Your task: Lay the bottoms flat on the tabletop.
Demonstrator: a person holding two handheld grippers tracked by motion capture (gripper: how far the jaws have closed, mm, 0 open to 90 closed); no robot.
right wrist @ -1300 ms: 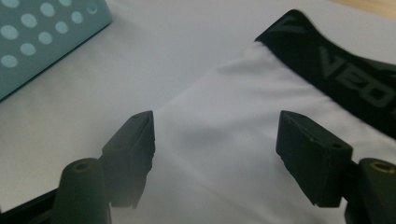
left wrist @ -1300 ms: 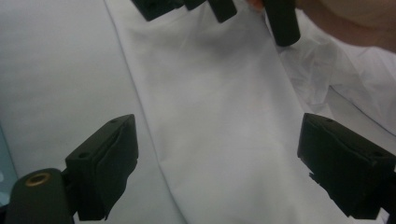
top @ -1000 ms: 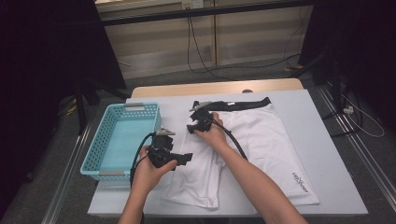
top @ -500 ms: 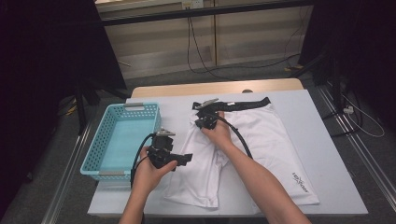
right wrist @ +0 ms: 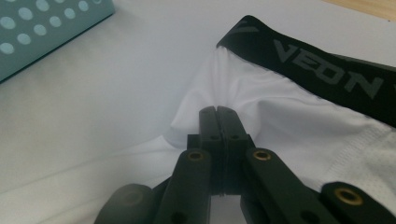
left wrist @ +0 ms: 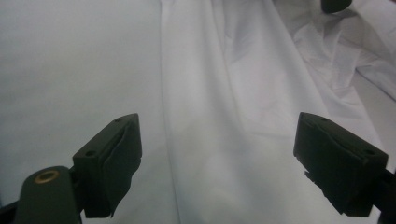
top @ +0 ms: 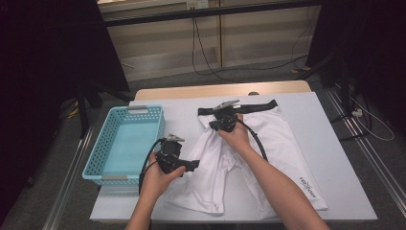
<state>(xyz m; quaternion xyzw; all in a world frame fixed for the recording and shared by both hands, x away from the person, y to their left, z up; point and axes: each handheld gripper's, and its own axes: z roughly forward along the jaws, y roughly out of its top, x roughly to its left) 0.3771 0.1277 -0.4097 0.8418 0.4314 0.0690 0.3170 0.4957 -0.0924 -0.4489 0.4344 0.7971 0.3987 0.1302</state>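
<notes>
White shorts (top: 287,143) with a black lettered waistband (top: 258,105) lie spread on the white table. My right gripper (top: 216,125) is at the shorts' far left corner, just below the waistband (right wrist: 327,74). Its jaws are shut, and my right gripper (right wrist: 218,112) pinches a fold of the white fabric (right wrist: 261,107) at its tips. My left gripper (top: 191,165) hovers at the near left leg of the shorts. In its own view my left gripper (left wrist: 217,135) stands wide open over the smooth cloth (left wrist: 224,116), holding nothing.
A light blue plastic basket (top: 95,163) stands on the table's left side, and its perforated wall (right wrist: 46,28) appears in the right gripper view. Bare table (top: 335,134) lies right of the shorts. Dark stands and cables are beyond the far edge.
My right gripper has shifted to the right and slightly farther away, and the shorts' fabric bunches up under it. The left hand has stayed in place.
</notes>
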